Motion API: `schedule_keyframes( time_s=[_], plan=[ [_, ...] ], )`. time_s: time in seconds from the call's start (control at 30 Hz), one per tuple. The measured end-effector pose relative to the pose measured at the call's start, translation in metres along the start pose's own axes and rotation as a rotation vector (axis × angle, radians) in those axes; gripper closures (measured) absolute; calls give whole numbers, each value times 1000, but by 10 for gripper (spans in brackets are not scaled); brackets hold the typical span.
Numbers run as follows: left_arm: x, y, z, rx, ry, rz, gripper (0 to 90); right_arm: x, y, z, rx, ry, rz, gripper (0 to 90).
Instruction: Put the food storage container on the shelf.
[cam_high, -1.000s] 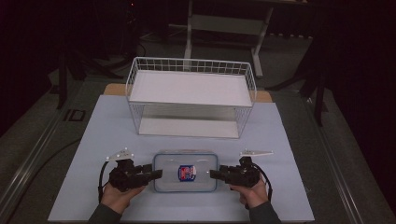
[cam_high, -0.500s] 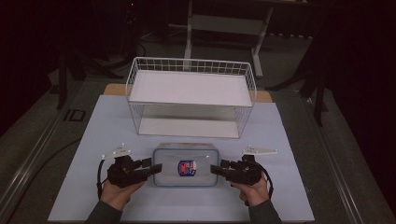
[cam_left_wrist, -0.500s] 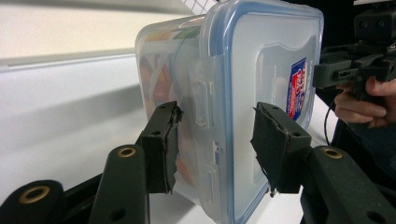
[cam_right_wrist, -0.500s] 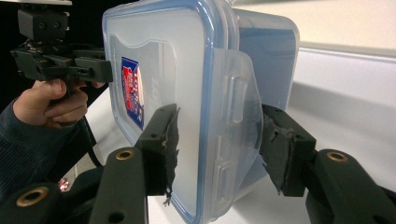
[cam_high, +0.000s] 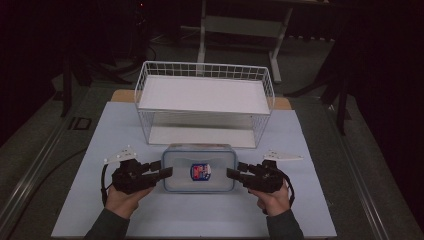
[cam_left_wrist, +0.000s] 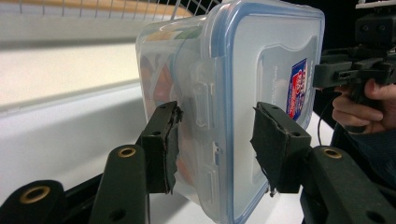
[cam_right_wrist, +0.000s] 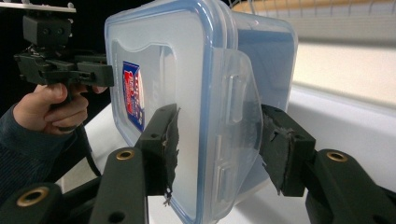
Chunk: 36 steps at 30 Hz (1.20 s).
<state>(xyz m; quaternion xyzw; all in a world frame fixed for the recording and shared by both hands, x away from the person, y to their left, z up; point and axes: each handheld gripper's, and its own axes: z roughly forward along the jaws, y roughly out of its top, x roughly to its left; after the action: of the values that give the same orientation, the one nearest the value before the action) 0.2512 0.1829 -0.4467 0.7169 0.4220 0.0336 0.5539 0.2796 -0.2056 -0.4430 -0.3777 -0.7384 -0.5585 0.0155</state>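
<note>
A clear plastic box (cam_high: 215, 160) with a blue-rimmed lid and a red-and-blue label hangs between my two grippers, lid up, just above the table. My left gripper (cam_high: 167, 172) is shut on its left end, at the lid's latch flap. My right gripper (cam_high: 231, 173) is shut on the right end. In the left gripper view the pads (cam_left_wrist: 163, 140) press the box (cam_left_wrist: 261, 56) from base and lid. The right gripper view shows the same clamp, pads (cam_right_wrist: 285, 144) on the box (cam_right_wrist: 163, 56). Orange and green contents show through the wall.
A white wire basket (cam_high: 205, 95) with a white board across it stands just behind the box. A pale mat (cam_high: 125, 215) covers the table. The floor and a metal stand behind lie in the dark.
Both grippers have risen together with the box held between them, and it has come off the mat toward the basket's front.
</note>
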Motion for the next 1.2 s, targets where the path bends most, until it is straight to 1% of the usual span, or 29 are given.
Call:
schedule_keyframes(
  time_s=[0.07,0.1,0.13,0.2,0.23,0.27,0.33,0.37,0.43,0.47,0.53,0.8,0.83,0.87,0.93,1.07,1.1,1.17,1.2],
  plan=[
    [-4,10,-1,-7,5,27,516,1,3,-3,-8,0,-6,492],
    [-4,10,-1,-7,5,27,516,1,5,-4,-12,1,-7,492],
    [-6,14,-2,-10,8,35,516,1,5,-4,-12,1,-7,492],
    [-8,23,-3,-22,10,47,516,2,10,-6,-29,4,-15,492],
    [-8,23,-3,-22,10,47,516,2,10,-6,-29,4,-15,492],
    [-8,25,-4,-28,9,46,516,3,14,-7,-42,2,-20,492],
    [-8,30,-4,-39,6,45,517,4,16,-8,-47,-1,-26,492],
    [-8,31,-5,-43,5,48,517,5,22,-9,-50,-1,-34,492],
    [-8,35,-5,-56,5,51,518,5,24,-9,-52,-3,-39,492],
    [-8,37,-6,-64,6,51,518,6,30,-9,-59,-4,-51,493],
    [-7,41,-6,-77,7,47,518,6,32,-9,-60,-2,-54,493],
    [-6,56,-9,-109,11,52,519,6,52,-7,-85,1,-74,493],
    [-6,59,-9,-110,11,54,519,6,52,-7,-85,1,-74,493],
    [-6,62,-10,-111,12,59,519,6,57,-8,-90,-1,-79,494],
    [-8,70,-11,-124,11,67,519,6,59,-9,-96,-1,-79,494],
    [-11,83,-14,-147,17,83,520,7,69,-11,-119,6,-84,495],
    [-12,88,-15,-154,19,89,520,8,74,-11,-132,11,-85,495],
    [-13,93,-17,-161,24,97,520,8,75,-11,-137,13,-85,494],
    [-14,96,-17,-163,25,101,520,8,79,-12,-148,19,-84,495]
  ],
)
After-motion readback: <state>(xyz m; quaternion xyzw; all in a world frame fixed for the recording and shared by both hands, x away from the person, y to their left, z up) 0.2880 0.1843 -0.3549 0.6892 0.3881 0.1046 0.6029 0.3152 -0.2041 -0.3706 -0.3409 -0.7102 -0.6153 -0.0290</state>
